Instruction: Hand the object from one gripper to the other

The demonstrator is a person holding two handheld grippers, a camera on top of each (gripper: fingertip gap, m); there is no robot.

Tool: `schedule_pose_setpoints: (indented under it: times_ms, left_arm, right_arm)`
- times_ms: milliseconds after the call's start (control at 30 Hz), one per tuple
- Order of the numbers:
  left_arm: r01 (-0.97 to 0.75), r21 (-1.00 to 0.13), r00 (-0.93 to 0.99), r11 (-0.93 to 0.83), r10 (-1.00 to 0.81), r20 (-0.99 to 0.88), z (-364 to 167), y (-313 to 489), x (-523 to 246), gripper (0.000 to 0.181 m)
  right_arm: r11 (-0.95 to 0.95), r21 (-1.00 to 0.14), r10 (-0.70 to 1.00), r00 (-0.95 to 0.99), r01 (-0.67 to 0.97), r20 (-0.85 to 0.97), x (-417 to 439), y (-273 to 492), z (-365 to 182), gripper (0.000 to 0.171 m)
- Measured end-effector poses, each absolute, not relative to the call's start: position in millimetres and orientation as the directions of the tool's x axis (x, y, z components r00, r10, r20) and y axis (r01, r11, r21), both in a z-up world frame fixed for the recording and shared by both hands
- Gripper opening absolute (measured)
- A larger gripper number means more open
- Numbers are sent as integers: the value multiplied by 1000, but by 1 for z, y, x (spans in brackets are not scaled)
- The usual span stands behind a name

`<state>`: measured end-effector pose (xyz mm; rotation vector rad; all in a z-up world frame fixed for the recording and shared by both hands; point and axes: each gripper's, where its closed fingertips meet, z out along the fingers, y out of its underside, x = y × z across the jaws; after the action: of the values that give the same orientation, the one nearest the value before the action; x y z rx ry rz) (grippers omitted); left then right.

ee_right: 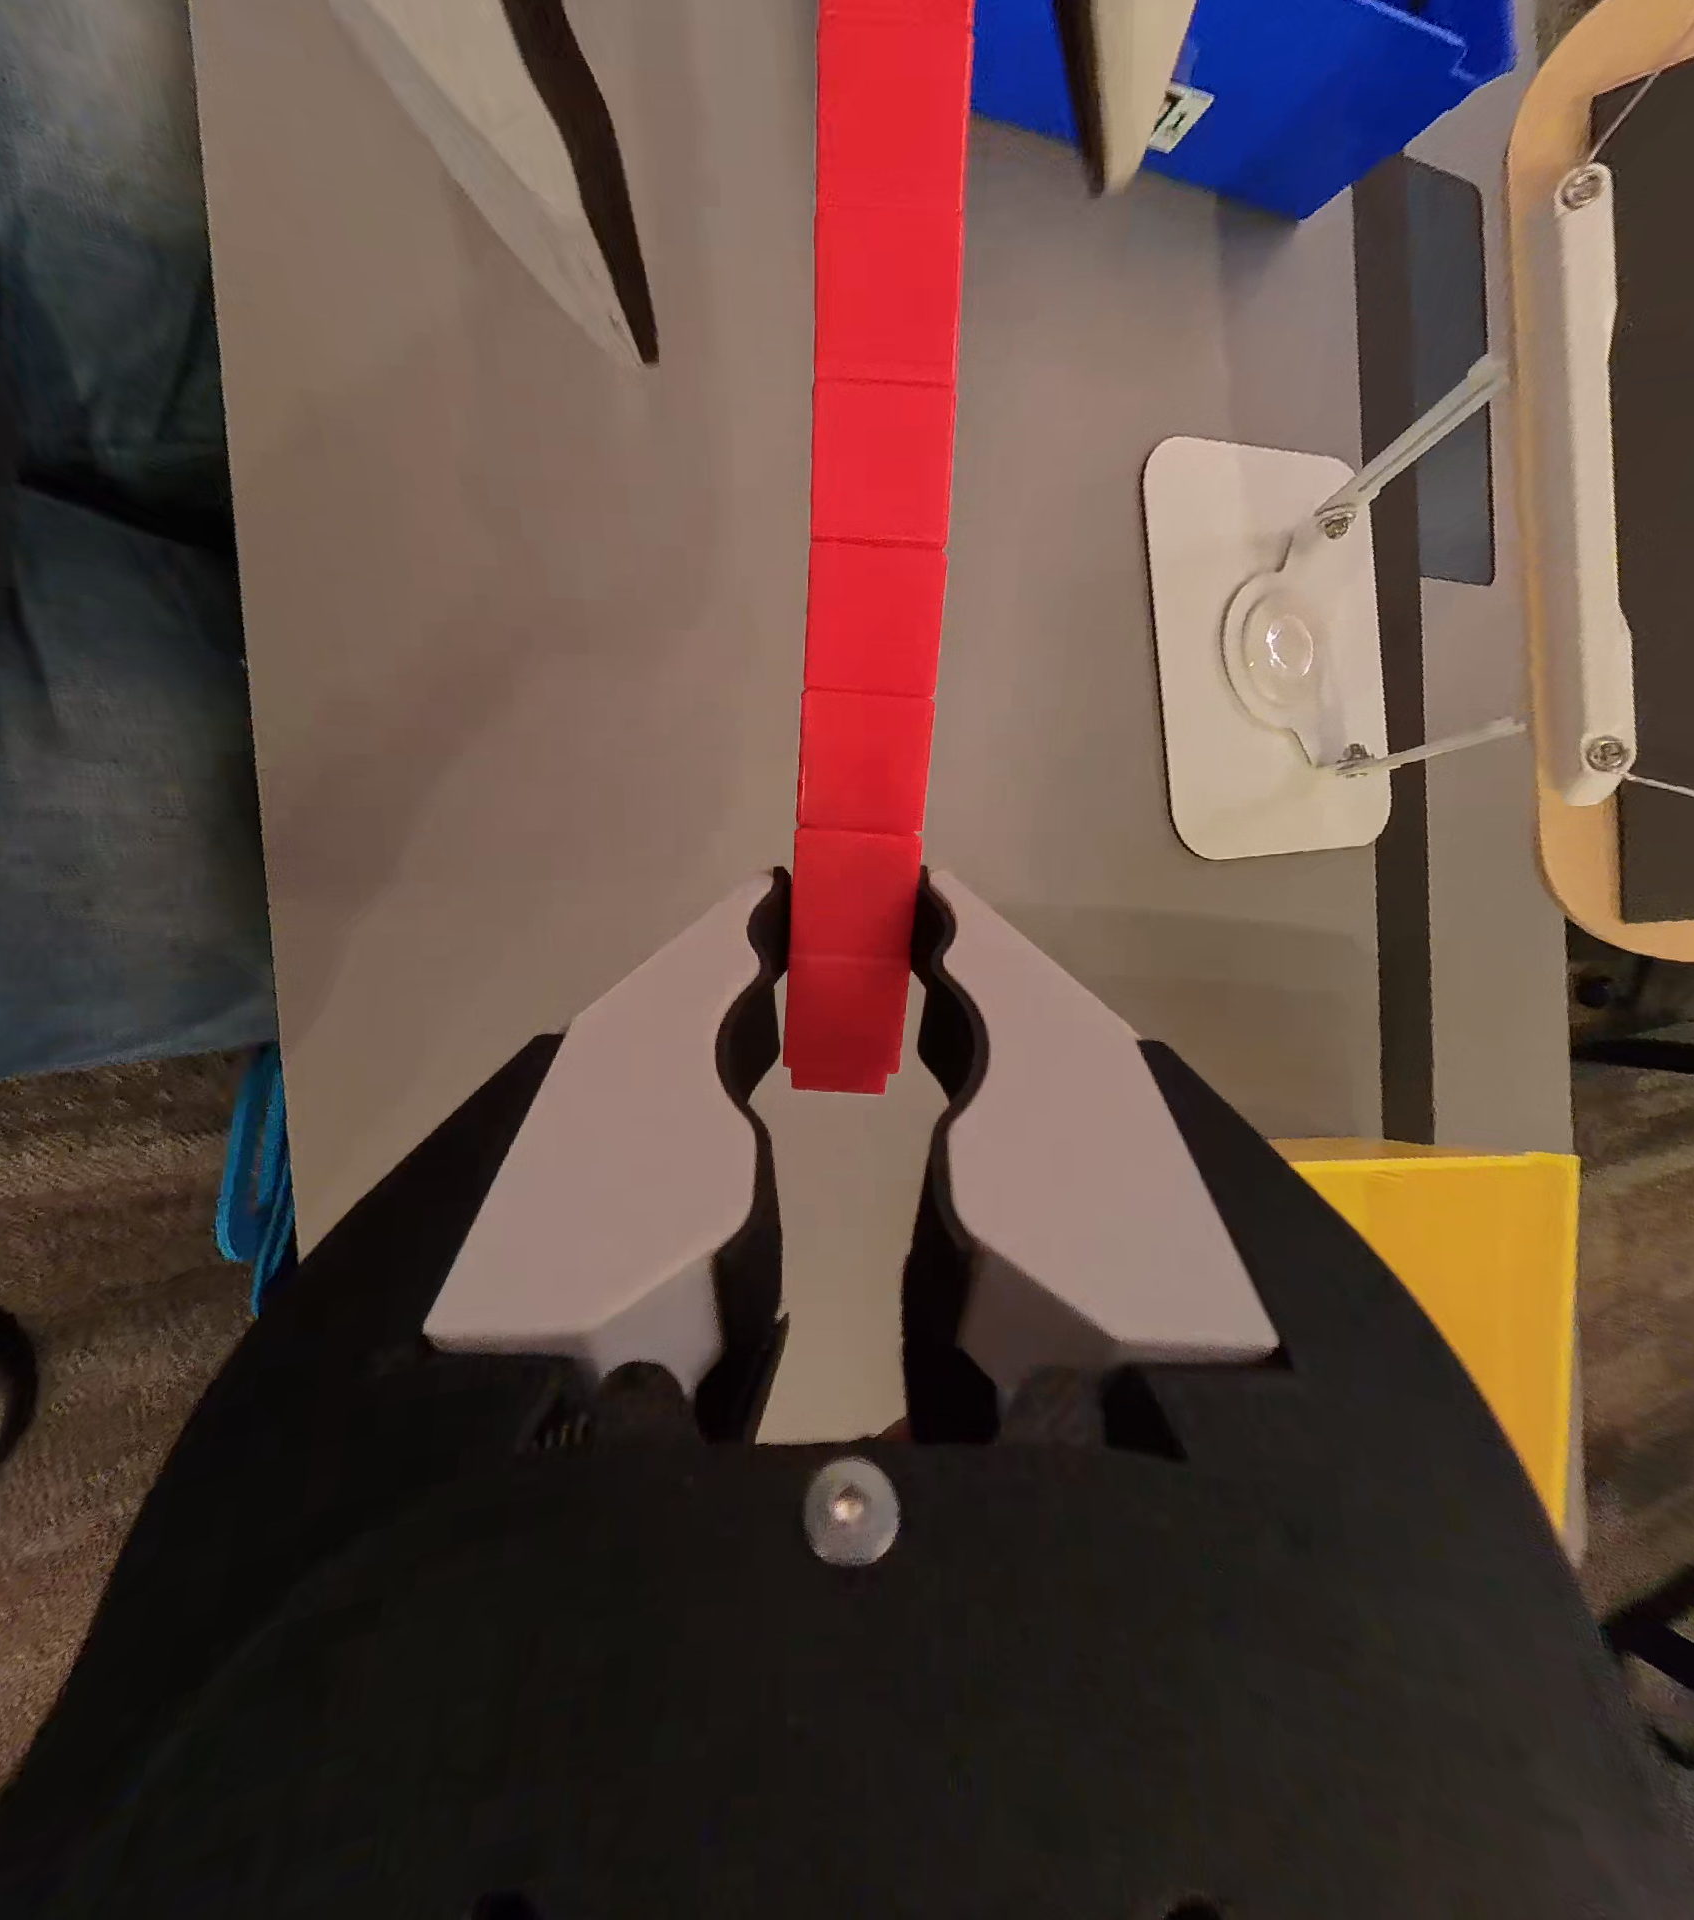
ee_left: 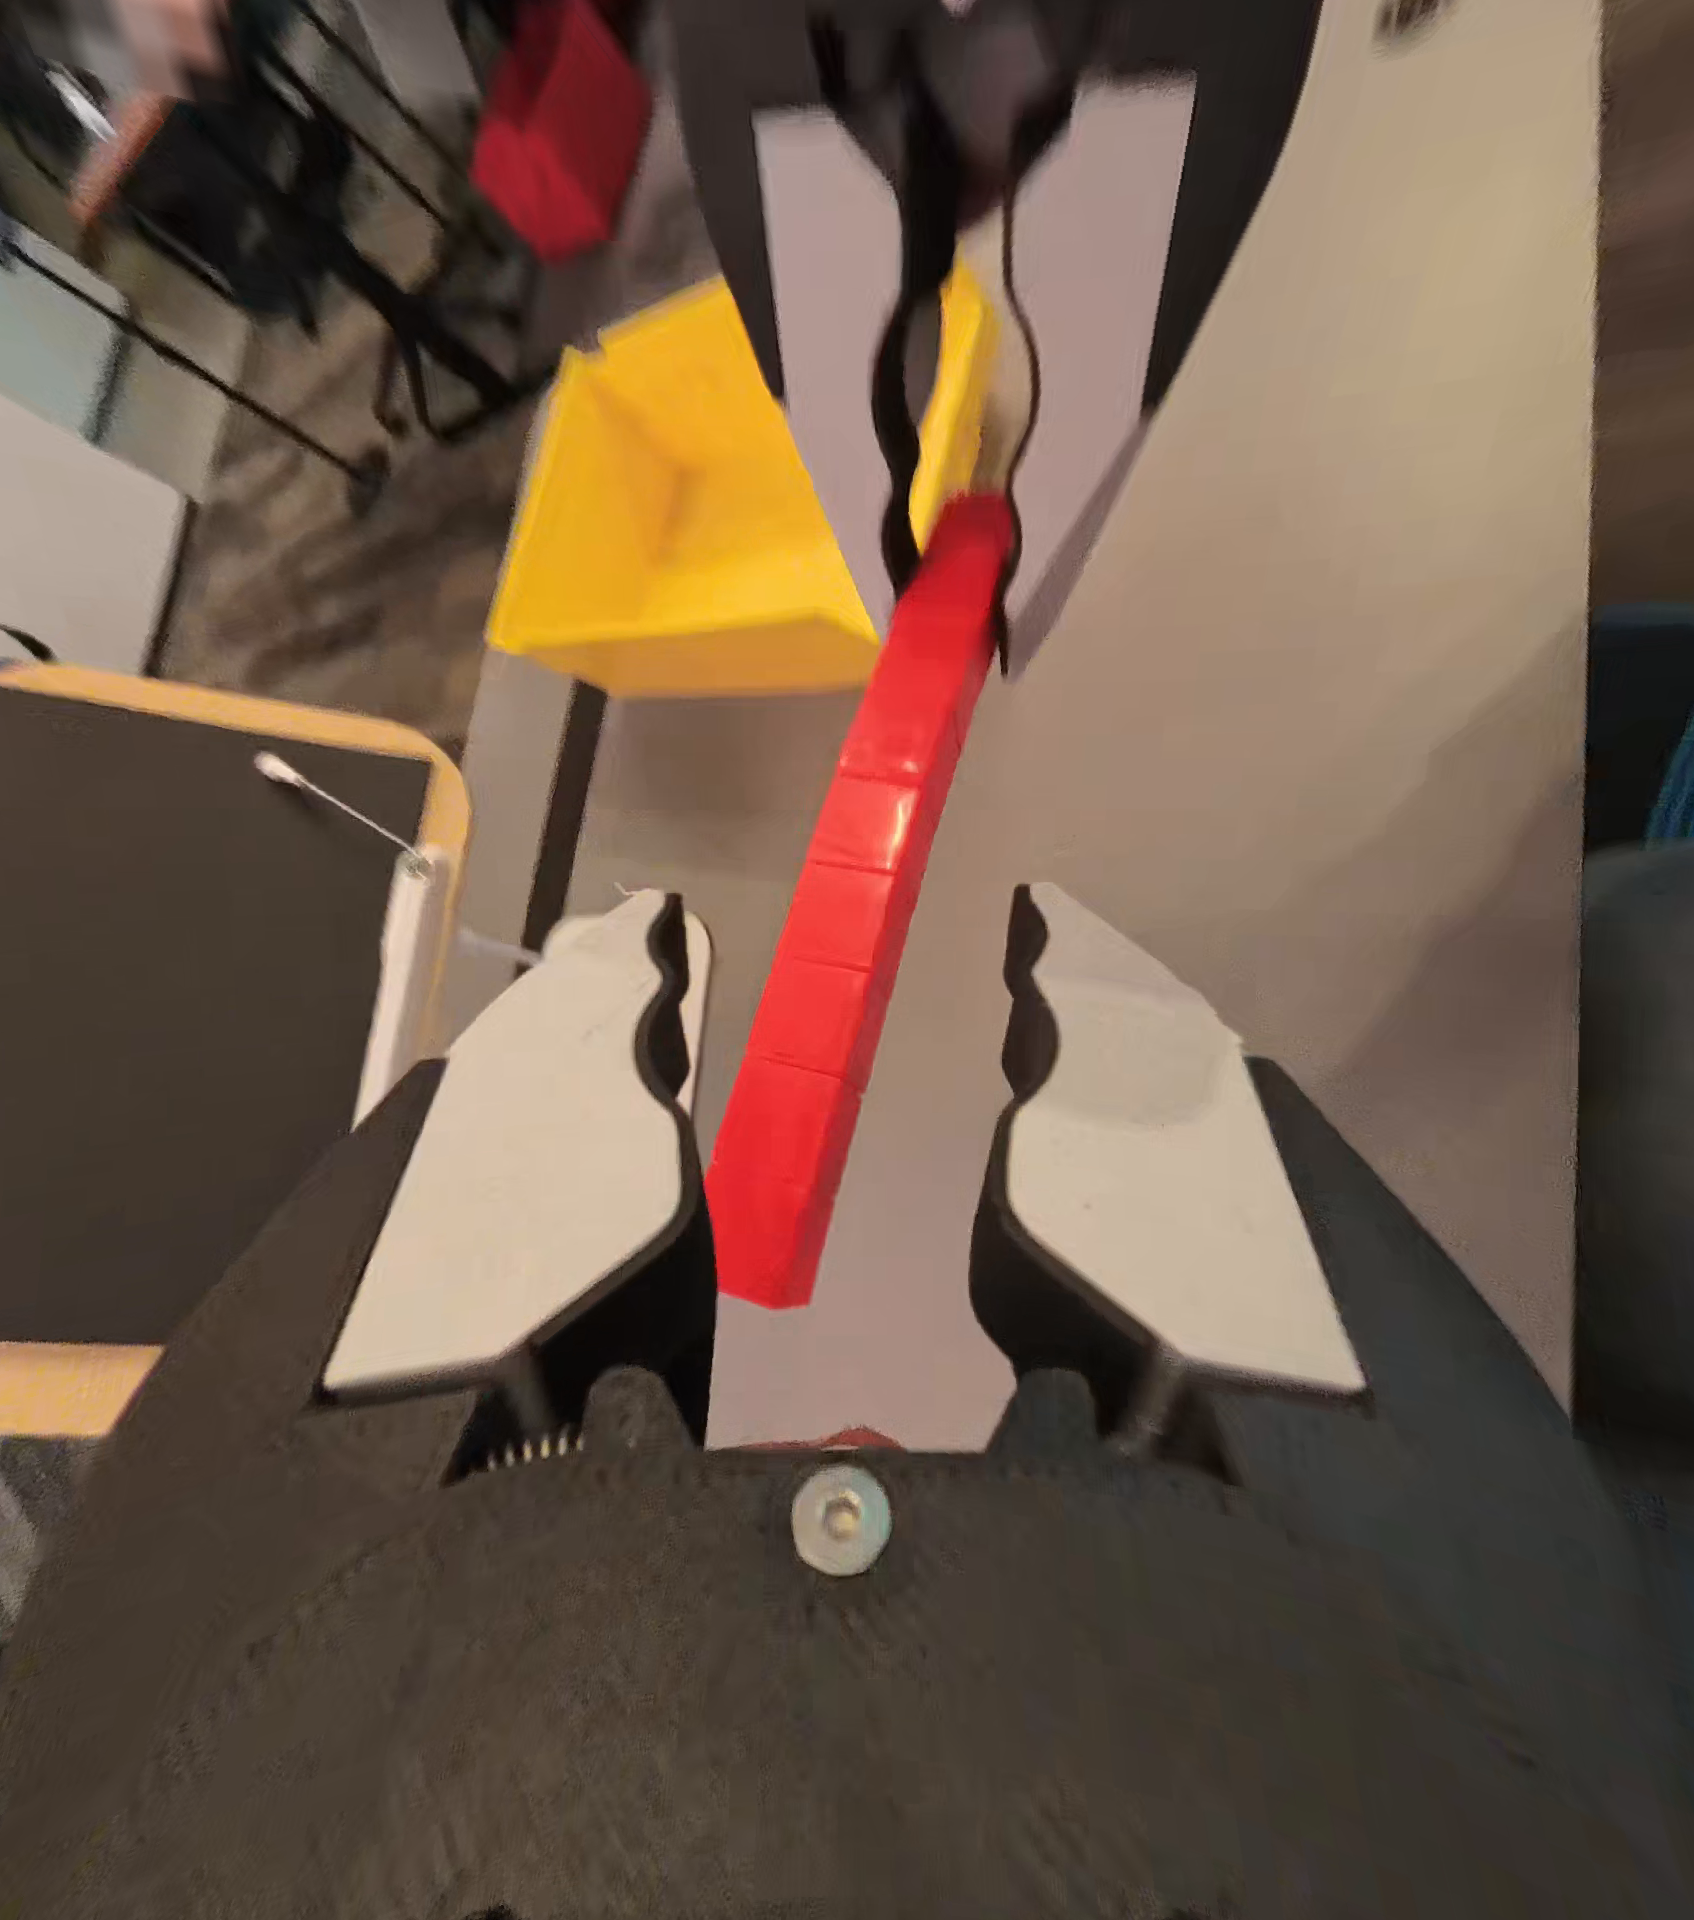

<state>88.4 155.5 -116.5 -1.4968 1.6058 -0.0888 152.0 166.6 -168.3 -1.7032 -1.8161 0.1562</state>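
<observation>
The right tongs (ee_right: 853,966) clench one end of the light, stiff red block rod (ee_right: 879,468), while the released left tongs (ee_left: 858,1039) straddle its free end, the sensible place to grip.

In the right wrist view the red block bar (ee_right: 879,540) runs off the top edge, so its far end is out of sight there. The left hand-held gripper (ee_right: 864,187) shows only as two finger ends cut by the same edge, its body unseen. The blue bin (ee_right: 1279,114) is cropped at the top, and a small label on it is too small to tell. In the left wrist view the right hand-held gripper (ee_left: 957,582) is smeared by motion, and it covers part of the yellow bin (ee_left: 677,540). The far left background is blurred: dark frames and a red shape (ee_left: 562,145) that cannot be identified.
</observation>
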Motion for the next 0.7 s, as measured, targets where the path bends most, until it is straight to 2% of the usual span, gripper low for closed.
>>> schedule_pose_setpoints:
  times_ms: [133, 233, 300, 333, 467, 567, 600, 667, 700]
  left_arm:
    - [-872, -433, 53, 230, -834, -549, -146, 157, 79, 48]
    - [-900, -376, 18, 222, -842, -539, -161, 160, 77, 39]
    - [-902, -370, -11, 223, -869, -495, -171, 155, 77, 23]
    - [-903, -368, -14, 223, -870, -493, -174, 155, 77, 23]
    - [-878, -425, 11, 221, -878, -479, -177, 158, 80, 23]
    - [-847, -487, 55, 214, -875, -480, -174, 164, 80, 22]
    - [-823, -528, 71, 209, -884, -462, -173, 163, 81, 22]
    - [-755, -630, 122, 181, -906, -406, -167, 165, 84, 23]
    - [-719, -675, 145, 165, -914, -378, -165, 166, 84, 23]
  right_arm:
    - [198, -395, 920, -32, 897, 390, 149, 156, -170, 20]
    - [223, -364, 914, -65, 904, 400, 146, 150, -169, 20]
    - [234, -364, 915, -77, 902, 397, 144, 147, -167, 20]
    - [238, -363, 914, -82, 901, 396, 144, 146, -166, 20]
    - [241, -353, 908, -81, 904, 412, 145, 149, -163, 20]
    - [260, -405, 887, -50, 877, 459, 139, 155, -149, 19]
    - [267, -422, 872, -32, 866, 488, 137, 159, -143, 26]
    - [288, -484, 824, 43, 826, 565, 131, 169, -122, 57]
    - [297, -538, 808, 93, 789, 581, 128, 172, -109, 62]
